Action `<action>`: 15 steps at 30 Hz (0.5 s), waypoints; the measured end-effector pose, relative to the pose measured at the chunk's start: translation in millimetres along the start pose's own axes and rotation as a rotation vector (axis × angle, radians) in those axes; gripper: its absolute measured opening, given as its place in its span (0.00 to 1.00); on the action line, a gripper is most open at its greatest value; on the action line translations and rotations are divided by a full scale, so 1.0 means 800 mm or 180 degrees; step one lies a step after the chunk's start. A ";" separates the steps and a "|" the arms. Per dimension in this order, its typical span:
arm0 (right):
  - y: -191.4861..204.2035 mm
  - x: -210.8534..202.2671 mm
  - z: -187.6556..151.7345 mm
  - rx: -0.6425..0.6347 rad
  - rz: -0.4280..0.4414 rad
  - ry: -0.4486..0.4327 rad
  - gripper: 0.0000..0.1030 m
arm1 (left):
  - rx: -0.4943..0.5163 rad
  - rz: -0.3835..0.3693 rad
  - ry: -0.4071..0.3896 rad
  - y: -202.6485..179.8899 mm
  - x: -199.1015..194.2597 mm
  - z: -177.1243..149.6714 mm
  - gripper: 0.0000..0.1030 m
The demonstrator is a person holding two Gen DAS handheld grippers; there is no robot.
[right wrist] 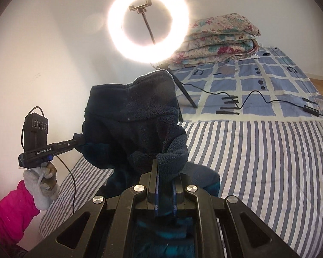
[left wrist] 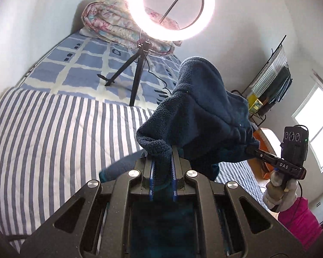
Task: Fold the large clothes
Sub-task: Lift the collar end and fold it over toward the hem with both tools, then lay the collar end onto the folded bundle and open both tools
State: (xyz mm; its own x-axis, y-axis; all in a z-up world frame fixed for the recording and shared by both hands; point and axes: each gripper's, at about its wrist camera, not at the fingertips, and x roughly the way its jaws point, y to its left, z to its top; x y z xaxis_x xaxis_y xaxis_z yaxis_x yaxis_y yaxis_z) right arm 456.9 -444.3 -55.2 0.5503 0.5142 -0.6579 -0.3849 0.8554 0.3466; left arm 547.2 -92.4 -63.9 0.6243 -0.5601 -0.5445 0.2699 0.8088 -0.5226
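Above striped bed (left wrist: 45, 133): fleece garment (left wrist: 204, 111) hangs between left tool (left wrist: 162, 167) and right tool (right wrist: 164, 185), each clenched on edge. Advice: keep edge taut, hands level, lower evenly.

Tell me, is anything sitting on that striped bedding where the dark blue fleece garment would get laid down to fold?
Nothing visible lies on the blue-and-white striped sheet. The dark blue fleece garment hangs above it, pinched by the left gripper and right gripper. The ring light's black tripod and its black cable sit farther back, on the blue checked cover.
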 end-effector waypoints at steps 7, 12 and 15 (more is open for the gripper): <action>0.020 -0.028 -0.041 -0.0007 0.0009 0.0094 0.06 | -0.0047 -0.0029 0.0031 -0.005 -0.033 -0.054 0.09; 0.034 -0.041 -0.078 -0.0035 0.0018 0.0155 0.06 | -0.0077 -0.0051 0.0099 -0.005 -0.050 -0.097 0.09; 0.037 -0.045 -0.098 -0.0011 0.0010 0.0178 0.06 | -0.0014 -0.0018 0.0159 -0.009 -0.055 -0.123 0.09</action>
State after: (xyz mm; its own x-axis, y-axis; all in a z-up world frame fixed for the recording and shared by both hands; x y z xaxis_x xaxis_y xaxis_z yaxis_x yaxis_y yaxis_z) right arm 367.4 -442.2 -73.9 0.5068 0.5124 -0.6933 -0.3891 0.8536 0.3464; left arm 446.0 -91.5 -100.5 0.5855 -0.5729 -0.5735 0.2700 0.8049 -0.5285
